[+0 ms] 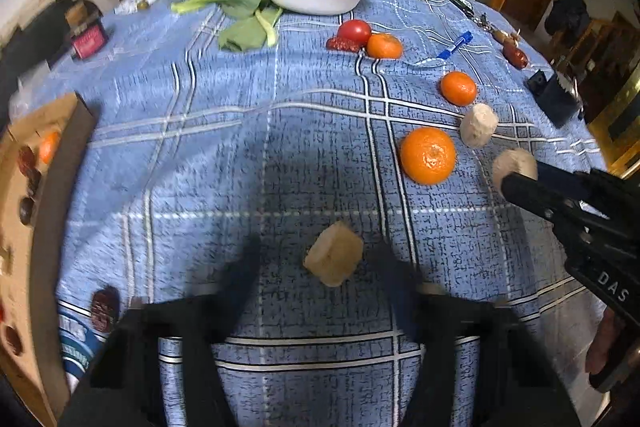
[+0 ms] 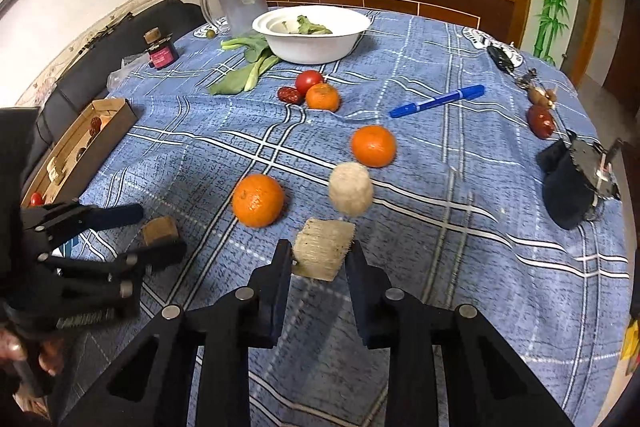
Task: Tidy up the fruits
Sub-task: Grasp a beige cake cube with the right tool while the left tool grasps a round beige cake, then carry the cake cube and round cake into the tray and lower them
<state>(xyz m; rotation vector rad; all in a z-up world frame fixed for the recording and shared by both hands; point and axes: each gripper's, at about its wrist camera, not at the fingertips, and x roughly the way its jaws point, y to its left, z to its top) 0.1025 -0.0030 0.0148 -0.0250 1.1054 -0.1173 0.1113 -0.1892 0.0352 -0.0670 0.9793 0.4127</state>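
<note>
Seen from the right wrist, my right gripper (image 2: 319,259) is shut on a pale fibrous chunk (image 2: 322,247), its pads pressing both sides just above the blue checked tablecloth (image 2: 480,247). The left wrist view catches the same chunk (image 1: 514,161) at the right gripper (image 1: 516,183). My left gripper (image 1: 320,271) straddles a beige chunk (image 1: 334,259) lying on the cloth, with gaps on both sides, so it is open. This gripper (image 2: 162,231) is at the left of the right wrist view. A third pale chunk (image 2: 351,189) and three oranges (image 2: 258,201) (image 2: 373,146) (image 2: 322,96) lie nearby.
A cardboard box (image 1: 60,163) at the table's left edge holds an orange and dark dates. At the far side stand a white bowl (image 2: 312,47), leafy greens (image 2: 248,71) and a plastic pitcher (image 2: 240,3). Tomato (image 2: 309,81), blue marker (image 2: 438,101), black pouch (image 2: 568,187).
</note>
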